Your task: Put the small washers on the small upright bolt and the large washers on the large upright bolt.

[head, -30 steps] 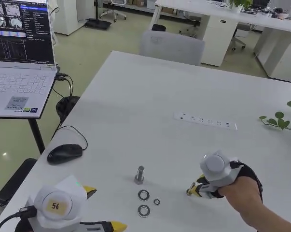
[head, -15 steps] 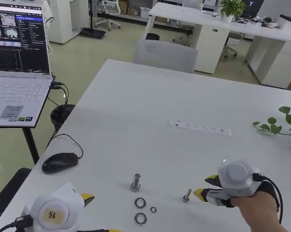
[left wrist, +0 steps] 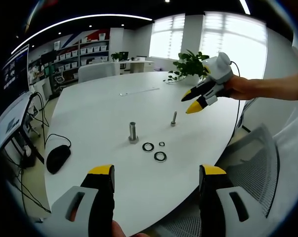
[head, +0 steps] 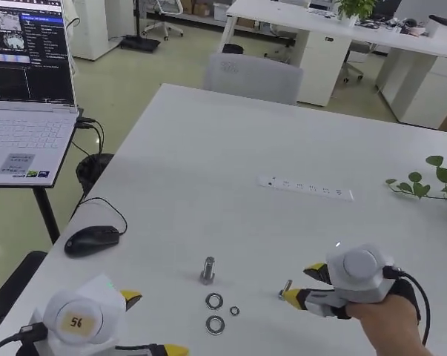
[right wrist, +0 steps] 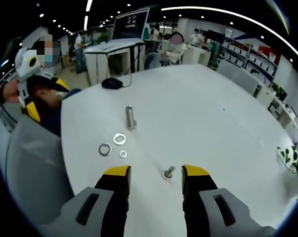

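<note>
A large bolt (head: 207,271) stands upright near the table's front edge, and a small bolt (head: 285,289) stands upright to its right. In front of them lie two large washers (head: 214,301) (head: 216,324) and one small washer (head: 234,311). My right gripper (head: 301,283) is open, with its jaws on either side of the small bolt (right wrist: 168,172) and a gap on both sides. My left gripper (head: 155,324) is open at the front left, holding nothing. In the left gripper view the large bolt (left wrist: 133,132) and the washers (left wrist: 160,156) lie ahead of it.
A mouse (head: 92,239) with its cable lies at the table's left edge. A laptop (head: 23,89) sits on a stand further left. A white power strip (head: 305,187) lies mid-table, a plant (head: 442,174) at the far right, and a grey chair (head: 253,74) behind the table.
The right gripper, close against the small bolt a second ago, now stands open around it with the bolt upright and free. The head camera has shifted. The left gripper has barely moved.
</note>
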